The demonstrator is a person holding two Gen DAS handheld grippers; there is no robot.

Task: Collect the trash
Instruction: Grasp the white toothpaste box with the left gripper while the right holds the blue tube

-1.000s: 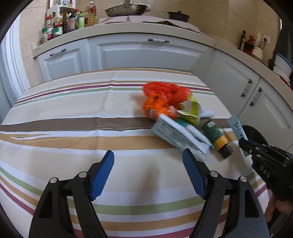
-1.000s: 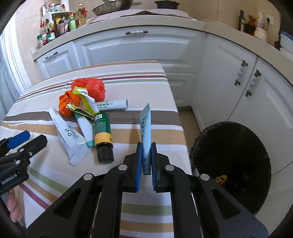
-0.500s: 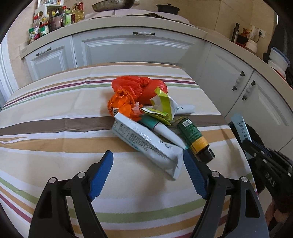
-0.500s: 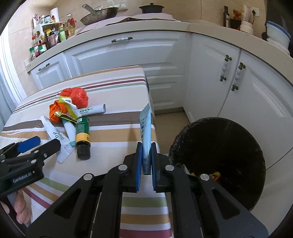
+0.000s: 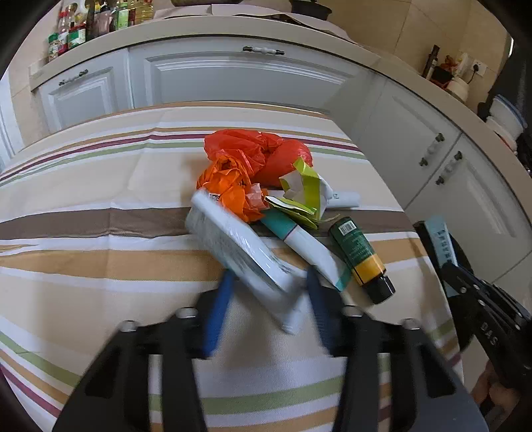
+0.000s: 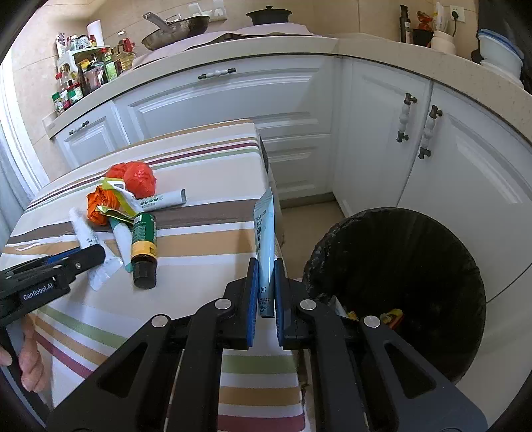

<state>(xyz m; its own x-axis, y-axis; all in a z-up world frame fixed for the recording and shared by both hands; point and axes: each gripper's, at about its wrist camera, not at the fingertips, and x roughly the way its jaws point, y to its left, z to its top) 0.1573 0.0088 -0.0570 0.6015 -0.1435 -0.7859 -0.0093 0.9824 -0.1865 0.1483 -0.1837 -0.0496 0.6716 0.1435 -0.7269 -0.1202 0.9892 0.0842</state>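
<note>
My right gripper (image 6: 266,282) is shut on a pale blue tube (image 6: 265,232), held upright beside the table's right edge, just left of the black-lined trash bin (image 6: 432,239). My left gripper (image 5: 269,299) is open, its blurred blue fingers on either side of the near end of a large white tube (image 5: 239,252). A trash pile lies on the striped tablecloth (image 5: 99,239): red and orange plastic bags (image 5: 256,156), yellow-green wrappers (image 5: 302,196), a teal-and-white tube (image 5: 299,239) and a green bottle with a black cap (image 5: 360,256).
White kitchen cabinets (image 6: 365,133) and a counter with bottles and a pan (image 6: 173,30) stand behind the table. The bin sits on the floor off the table's right edge, with some scraps inside (image 6: 392,315).
My left gripper has advanced to the pile and its fingers have narrowed around the white tube's end. My right gripper has carried the blue tube rightward, closer to the bin.
</note>
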